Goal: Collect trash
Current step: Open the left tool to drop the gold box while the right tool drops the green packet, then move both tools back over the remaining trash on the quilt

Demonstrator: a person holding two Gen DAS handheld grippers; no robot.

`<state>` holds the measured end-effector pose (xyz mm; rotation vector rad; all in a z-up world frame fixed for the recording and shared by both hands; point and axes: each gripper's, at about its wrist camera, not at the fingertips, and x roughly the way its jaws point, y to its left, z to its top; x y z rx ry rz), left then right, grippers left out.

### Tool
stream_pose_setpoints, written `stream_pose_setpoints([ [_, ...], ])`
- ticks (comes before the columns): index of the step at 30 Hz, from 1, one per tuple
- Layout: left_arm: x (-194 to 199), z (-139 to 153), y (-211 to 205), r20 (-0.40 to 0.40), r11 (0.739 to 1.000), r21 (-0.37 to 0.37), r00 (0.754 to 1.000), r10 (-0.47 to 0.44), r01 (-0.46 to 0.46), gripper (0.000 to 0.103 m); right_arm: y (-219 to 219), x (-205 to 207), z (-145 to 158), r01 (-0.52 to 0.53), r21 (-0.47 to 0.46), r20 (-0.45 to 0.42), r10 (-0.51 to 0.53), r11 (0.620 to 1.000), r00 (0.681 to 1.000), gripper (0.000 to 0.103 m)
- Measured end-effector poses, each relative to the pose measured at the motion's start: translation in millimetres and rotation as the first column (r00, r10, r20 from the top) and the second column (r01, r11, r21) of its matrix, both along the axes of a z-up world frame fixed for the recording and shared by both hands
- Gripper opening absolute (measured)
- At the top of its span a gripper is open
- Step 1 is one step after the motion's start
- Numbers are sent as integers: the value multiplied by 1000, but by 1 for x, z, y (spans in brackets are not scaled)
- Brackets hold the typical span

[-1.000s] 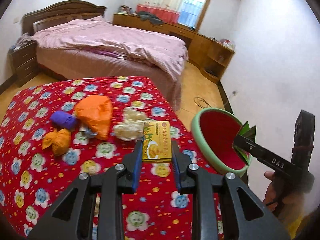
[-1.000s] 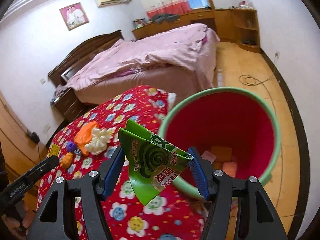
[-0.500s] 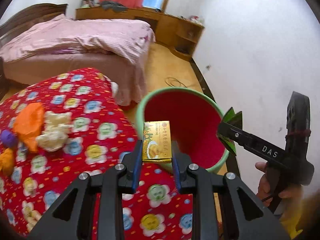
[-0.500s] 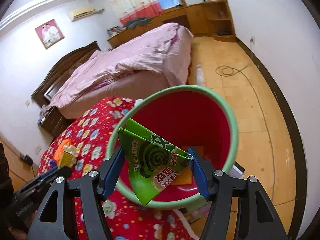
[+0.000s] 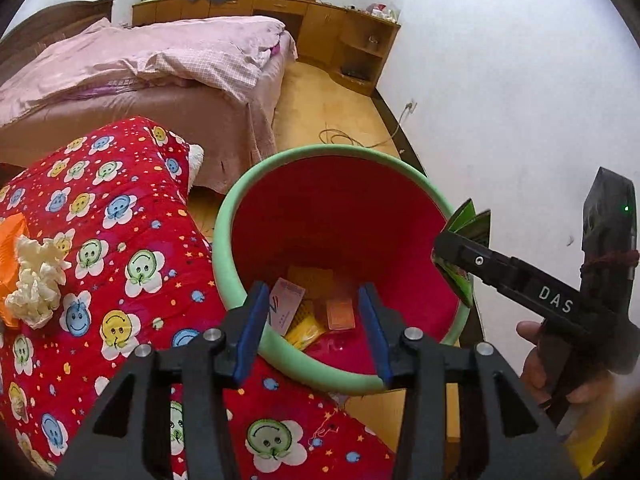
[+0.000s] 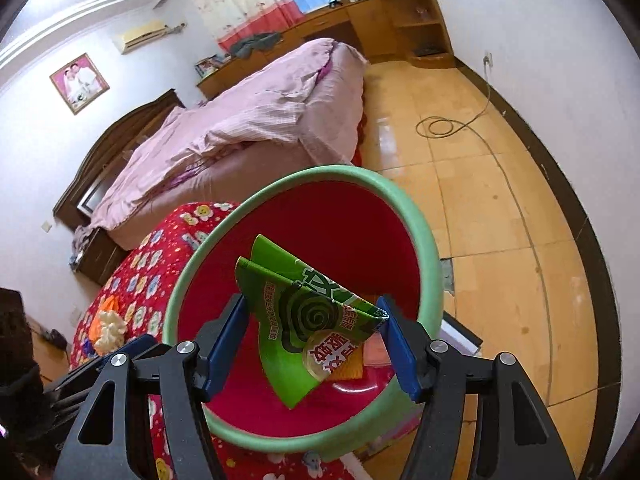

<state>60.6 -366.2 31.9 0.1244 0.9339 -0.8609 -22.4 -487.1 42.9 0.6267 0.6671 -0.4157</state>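
Bin [image 5: 256, 184] with a green rim and red inside stands on the tiled floor, tight against the flowered desk [image 5: 120, 264] — cards and wrappers lie at its bottom. "DAS" reads on the right tongs [image 6: 312, 332], which clamp a green mosquito-coil box [image 6: 304, 312] over the bin. Left tongs [image 5: 312, 316] are opening — nothing between them.

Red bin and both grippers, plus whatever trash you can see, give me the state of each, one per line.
Red bin: upright, open-topped, several flat packets lying at its bottom.
Left gripper: jaws opening over the bin, nothing between them.
Right gripper: clamped on the green box.
Green box: flattened, held above the bin.
White crumpled tissue: lying on the red quilt.
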Motion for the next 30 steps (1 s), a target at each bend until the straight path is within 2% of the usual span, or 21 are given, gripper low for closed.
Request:
stream_pose_setpoints([
  [7, -5, 7, 16, -3, 999, -16, 999, 39, -39, 47, 1, -3, 1, -6, 15, 15, 6, 1000, 1000, 72],
  [18, -9, 29, 67, 11, 989, -61, 991, 133, -132, 47, 30, -17, 30, -24, -36, 75, 27, 999, 997, 73],
  [30, -3, 49, 150, 36, 951, -85, 953, 301, -297, 47, 80, 4, 47, -126, -42, 91, 129, 991, 987, 74],
])
